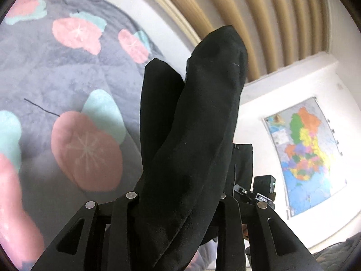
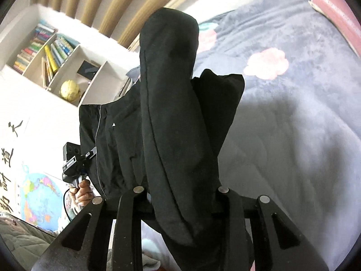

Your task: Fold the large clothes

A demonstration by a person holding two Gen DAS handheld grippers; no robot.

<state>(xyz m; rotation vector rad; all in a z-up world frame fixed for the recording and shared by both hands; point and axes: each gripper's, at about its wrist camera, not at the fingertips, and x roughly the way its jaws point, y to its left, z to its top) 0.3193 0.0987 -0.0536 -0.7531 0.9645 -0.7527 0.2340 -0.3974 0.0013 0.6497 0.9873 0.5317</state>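
A grey plush blanket printed with pink and mint fruit shapes covers the bed beneath both grippers; it appears again in the right wrist view. Above it hangs the black garment, lifted clear of the blanket and stretched between the two grippers. A thick fold of its cloth drapes over each camera's foreground, hiding the fingers in both views.

The left gripper, seen from the right wrist, is held in the person's hand at the garment's far edge, touching the fabric; whether its jaws are closed on the cloth cannot be told, as the fingertips are covered. The right gripper, seen from the left wrist, sits likewise against the garment's other edge, its jaw state also hidden by cloth.

Background items, in descending size: tan vertical curtains; a white bookshelf holding books and a gold globe; a coloured wall map; a thin black thread lying on the blanket.
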